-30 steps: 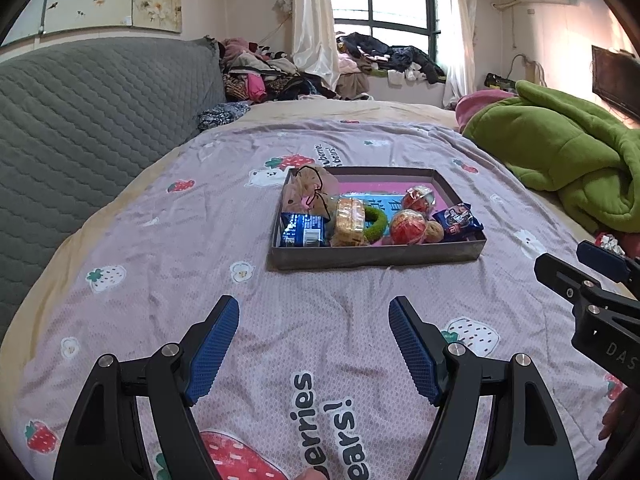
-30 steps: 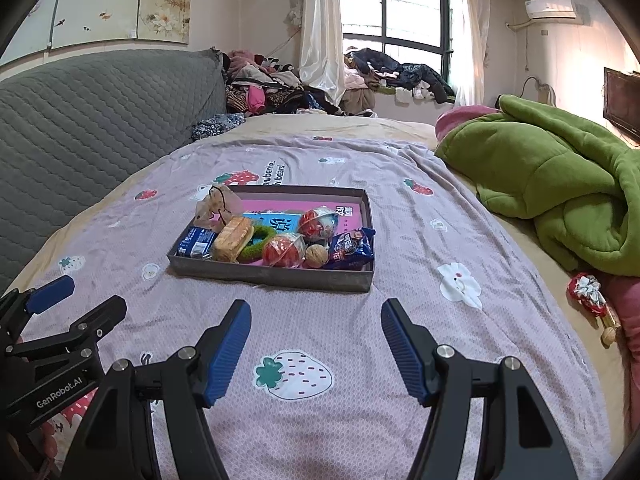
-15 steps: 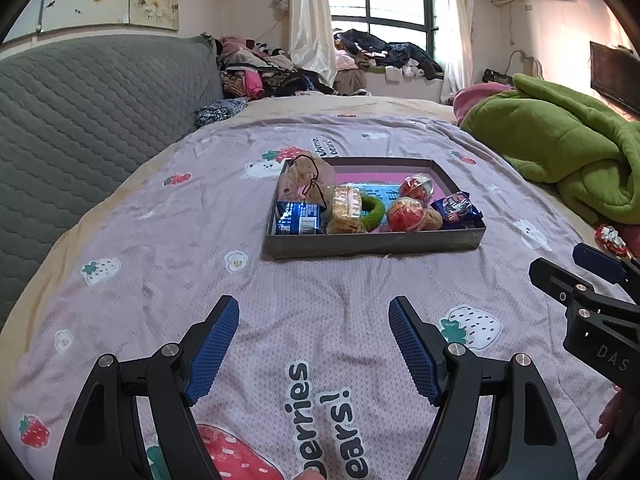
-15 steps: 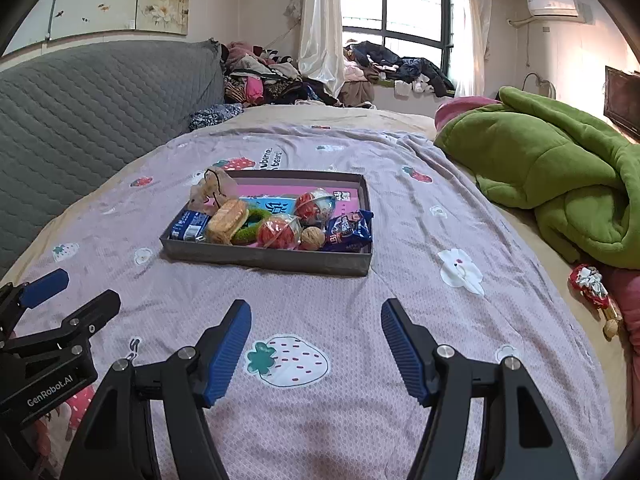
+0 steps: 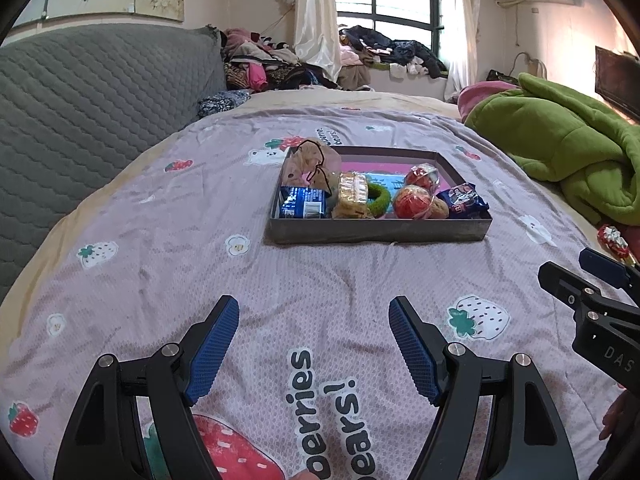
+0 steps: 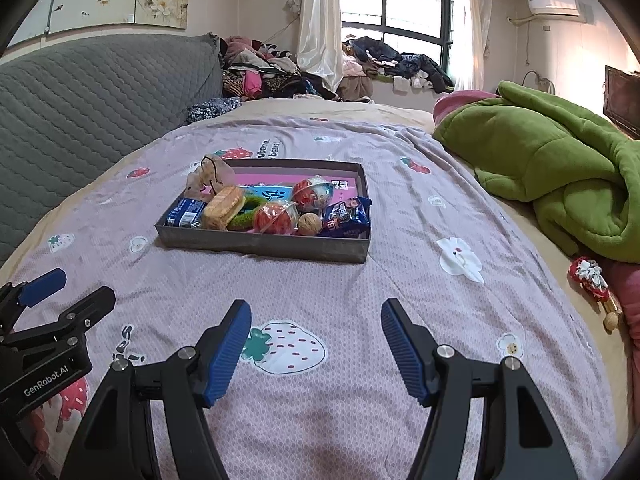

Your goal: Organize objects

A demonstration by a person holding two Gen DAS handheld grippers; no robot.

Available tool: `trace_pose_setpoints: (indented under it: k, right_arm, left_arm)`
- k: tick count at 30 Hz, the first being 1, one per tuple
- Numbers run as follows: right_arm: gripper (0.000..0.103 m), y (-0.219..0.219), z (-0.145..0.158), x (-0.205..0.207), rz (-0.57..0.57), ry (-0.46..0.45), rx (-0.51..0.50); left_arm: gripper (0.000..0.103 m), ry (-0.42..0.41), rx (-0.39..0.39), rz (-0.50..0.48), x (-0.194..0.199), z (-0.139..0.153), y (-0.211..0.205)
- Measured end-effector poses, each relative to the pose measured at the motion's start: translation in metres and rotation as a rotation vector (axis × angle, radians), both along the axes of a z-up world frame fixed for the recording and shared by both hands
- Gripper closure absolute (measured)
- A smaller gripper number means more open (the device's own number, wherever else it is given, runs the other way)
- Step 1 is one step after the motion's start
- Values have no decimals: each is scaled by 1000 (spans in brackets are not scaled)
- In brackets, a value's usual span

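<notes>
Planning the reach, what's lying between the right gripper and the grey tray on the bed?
Nothing but printed bedspread lies between the right gripper and the grey tray, as the right wrist view shows.

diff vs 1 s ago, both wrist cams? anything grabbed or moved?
Nothing grabbed or released. Both views drift slightly, so the tray sits a little lower in frame; its snacks lie as before. The left gripper and right gripper stay open and empty above the bedsheet.

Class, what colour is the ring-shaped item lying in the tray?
Green. The ring shows best in the left wrist view, lying in the tray.
</notes>
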State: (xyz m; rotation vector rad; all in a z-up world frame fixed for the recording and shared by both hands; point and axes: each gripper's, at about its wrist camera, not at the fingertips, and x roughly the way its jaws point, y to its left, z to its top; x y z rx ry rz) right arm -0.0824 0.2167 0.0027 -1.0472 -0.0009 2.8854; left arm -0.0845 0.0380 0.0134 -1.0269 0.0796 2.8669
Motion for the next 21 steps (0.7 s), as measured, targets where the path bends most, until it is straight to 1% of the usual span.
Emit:
trace_pose_setpoints:
  k: [21]
  right_arm:
    - [36, 0, -15, 3, -2, -30, 3]
  left_arm:
    - [25, -15, 4, -14, 1, -14, 1]
